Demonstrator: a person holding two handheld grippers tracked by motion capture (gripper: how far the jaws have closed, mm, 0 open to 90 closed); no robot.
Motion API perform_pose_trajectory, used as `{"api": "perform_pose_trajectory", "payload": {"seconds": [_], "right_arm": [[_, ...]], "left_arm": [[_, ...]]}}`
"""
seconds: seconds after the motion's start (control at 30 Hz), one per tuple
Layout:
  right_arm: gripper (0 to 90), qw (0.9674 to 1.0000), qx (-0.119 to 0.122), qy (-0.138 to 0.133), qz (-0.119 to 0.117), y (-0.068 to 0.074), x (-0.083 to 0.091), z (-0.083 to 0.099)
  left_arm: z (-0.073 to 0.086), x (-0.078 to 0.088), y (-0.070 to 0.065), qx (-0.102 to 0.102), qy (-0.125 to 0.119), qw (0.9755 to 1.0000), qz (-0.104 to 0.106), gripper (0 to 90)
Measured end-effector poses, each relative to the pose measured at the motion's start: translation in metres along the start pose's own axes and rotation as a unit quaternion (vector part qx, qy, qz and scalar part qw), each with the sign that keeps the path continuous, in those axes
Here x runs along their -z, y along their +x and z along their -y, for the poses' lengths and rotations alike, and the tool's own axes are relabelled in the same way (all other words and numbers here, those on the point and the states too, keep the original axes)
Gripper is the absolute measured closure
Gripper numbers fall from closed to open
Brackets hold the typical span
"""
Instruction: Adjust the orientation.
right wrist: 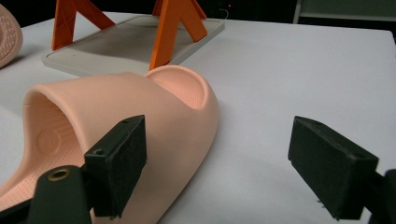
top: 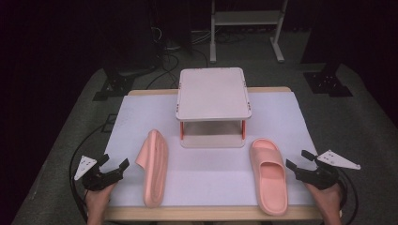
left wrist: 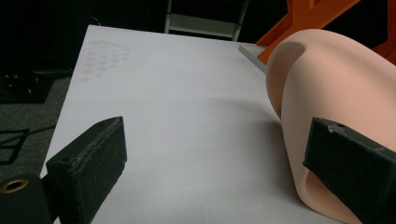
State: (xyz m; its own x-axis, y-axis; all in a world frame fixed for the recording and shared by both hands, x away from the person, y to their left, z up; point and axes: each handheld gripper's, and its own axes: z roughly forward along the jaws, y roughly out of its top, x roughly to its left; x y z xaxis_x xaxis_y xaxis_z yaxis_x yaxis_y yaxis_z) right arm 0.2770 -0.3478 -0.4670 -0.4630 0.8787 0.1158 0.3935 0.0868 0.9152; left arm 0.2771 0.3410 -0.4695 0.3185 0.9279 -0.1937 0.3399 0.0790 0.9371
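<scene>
— Where are the slippers sitting?
— The pink foam slipper (top: 268, 174) is lying flat beside the right gripper (top: 297, 160); its twin (top: 154, 168) is standing on edge near the left gripper (top: 115, 163).
— And the jaws?
— Both pairs are gaping apart, gripping nothing, before the small pale two-tier rack (top: 213, 93).

On the table (top: 206, 180), the 2 slippers (top: 154, 168) (top: 268, 174) lie left and right before the rack (top: 213, 93).
</scene>
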Motion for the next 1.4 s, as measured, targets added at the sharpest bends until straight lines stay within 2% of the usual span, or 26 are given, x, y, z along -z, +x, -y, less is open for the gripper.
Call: {"api": "perform_pose_trajectory", "payload": {"seconds": [0.13, 0.37, 0.6, 0.77, 0.87, 1.07, 1.1, 1.23, 1.27, 1.3, 1.37, 1.4], "right_arm": [[18.9, 1.0000, 0.000, -0.001, -0.003, -0.001, 0.001, 0.001], [19.0, 1.0000, 0.000, -0.001, -0.003, 0.000, 0.002, 0.001], [18.9, 0.9999, -0.005, -0.010, -0.006, 0.002, 0.004, 0.001], [18.9, 0.9999, -0.006, -0.011, -0.008, 0.001, 0.006, 0.002], [18.8, 0.9998, -0.007, -0.014, -0.008, 0.000, 0.007, 0.002], [18.5, 0.9997, -0.013, -0.018, -0.012, -0.001, 0.008, 0.002], [18.5, 0.9997, -0.013, -0.018, -0.012, 0.000, 0.008, 0.002], [18.4, 0.9997, -0.012, -0.018, -0.014, 0.000, 0.007, 0.002], [18.4, 0.9997, -0.012, -0.018, -0.014, 0.000, 0.007, 0.002], [18.4, 0.9997, -0.011, -0.019, -0.015, 0.001, 0.007, 0.002], [18.4, 0.9996, -0.010, -0.018, -0.017, 0.001, 0.006, 0.002], [18.4, 0.9996, -0.010, -0.018, -0.017, 0.001, 0.006, 0.002]], "left_arm": [[0.001, 0.001, 0.000, 0.003, 0.000, 1.0000, 0.001, 5.4], [0.002, 0.003, 0.000, -0.002, 0.002, 1.0000, 0.007, 5.4], [0.004, 0.011, -0.006, -0.006, 0.007, 0.9999, 0.011, 5.6], [0.004, 0.011, -0.014, -0.024, 0.015, 0.9995, 0.014, 5.6], [0.006, 0.007, -0.017, -0.034, 0.030, 0.9986, 0.028, 5.6], [0.005, 0.003, -0.023, -0.065, 0.053, 0.9960, 0.029, 5.6], [0.006, 0.002, -0.024, -0.062, 0.052, 0.9963, 0.030, 5.6], [0.005, -0.003, -0.028, -0.080, 0.068, 0.9939, 0.033, 8.4], [0.005, -0.003, -0.028, -0.080, 0.068, 0.9939, 0.033, 12.0], [0.004, -0.006, -0.029, -0.087, 0.076, 0.9925, 0.040, 15.5], [0.002, -0.010, -0.030, -0.091, 0.088, 0.9911, 0.042, 17.4], [0.002, -0.013, -0.030, -0.090, 0.088, 0.9909, 0.046, 22.0]]}}
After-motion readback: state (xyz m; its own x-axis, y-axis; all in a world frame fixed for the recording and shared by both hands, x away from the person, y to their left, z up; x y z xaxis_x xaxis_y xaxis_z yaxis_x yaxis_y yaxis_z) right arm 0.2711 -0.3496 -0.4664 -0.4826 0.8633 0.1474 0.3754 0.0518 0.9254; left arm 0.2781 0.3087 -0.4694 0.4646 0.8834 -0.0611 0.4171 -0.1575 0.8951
